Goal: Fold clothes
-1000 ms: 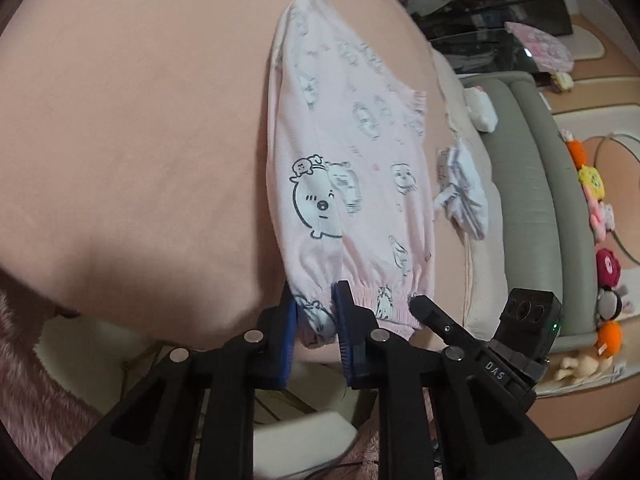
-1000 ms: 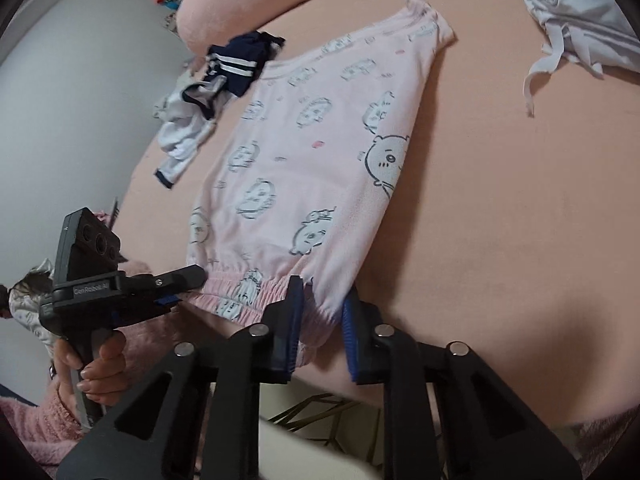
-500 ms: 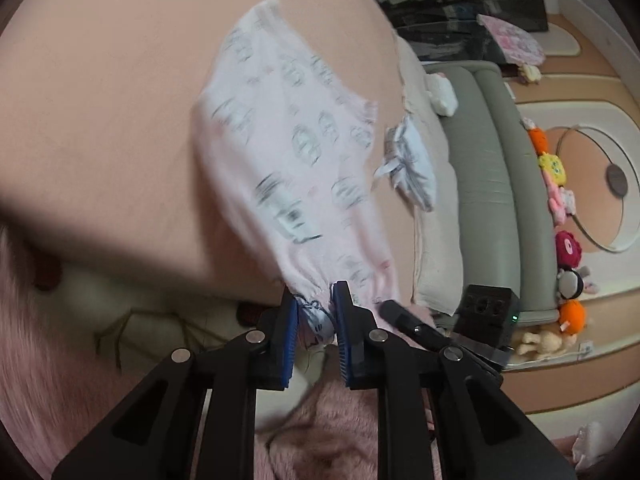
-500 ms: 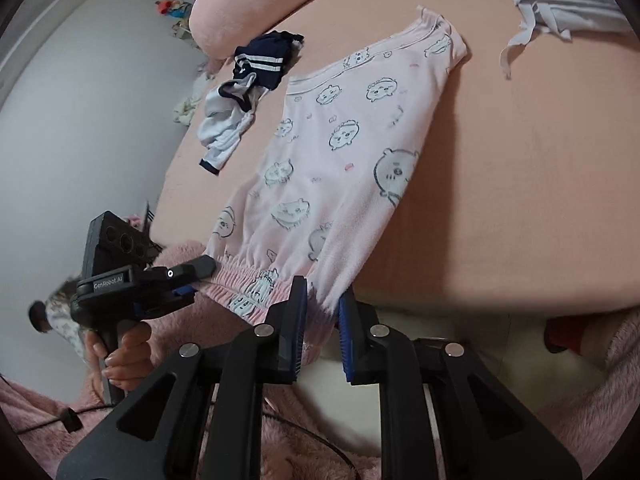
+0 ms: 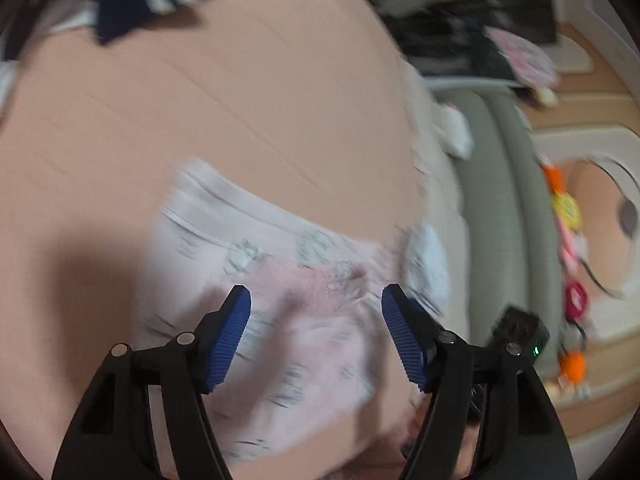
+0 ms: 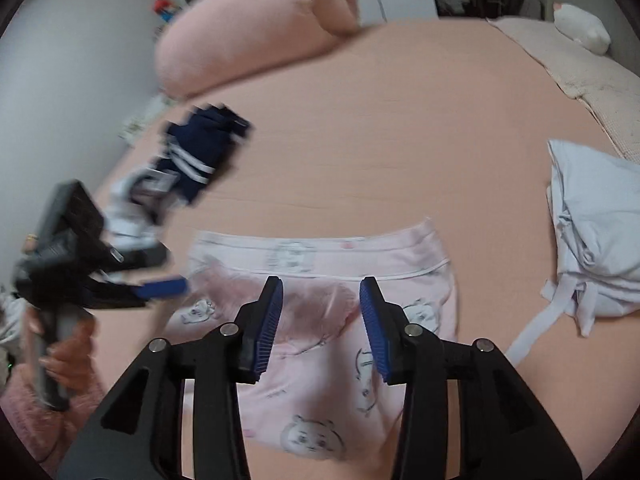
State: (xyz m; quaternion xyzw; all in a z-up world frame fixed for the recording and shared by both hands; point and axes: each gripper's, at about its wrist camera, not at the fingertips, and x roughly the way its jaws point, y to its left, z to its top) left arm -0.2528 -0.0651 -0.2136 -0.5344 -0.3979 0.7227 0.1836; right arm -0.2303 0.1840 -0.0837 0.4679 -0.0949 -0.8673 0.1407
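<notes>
Pink pyjama trousers [image 6: 320, 256] printed with cartoon animals lie folded in half on the peach bed sheet [image 6: 400, 120], their gathered cuffs resting near the waistband. My right gripper [image 6: 320, 300] hovers just above the fold, its jaws opening with nothing pressed between the pads. In the left wrist view my left gripper [image 5: 316, 308] hangs over the same trousers [image 5: 312, 344], its jaws opening wide and free of the cloth. The right wrist view also catches the left gripper [image 6: 160, 286], blurred, held by a hand [image 6: 60, 360] at the left edge.
A navy garment with white stripes [image 6: 200, 152] lies crumpled at the back left. Folded pale blue clothing [image 6: 592, 248] sits on the right. A pink bolster [image 6: 248, 28] runs along the far side. A grey sofa [image 5: 492, 200] and toys [image 5: 564, 208] stand beyond the bed.
Both grippers carried the trouser cuffs forward from the bed's near edge over the garment, folding it in half. Both then opened and let go of the cloth.
</notes>
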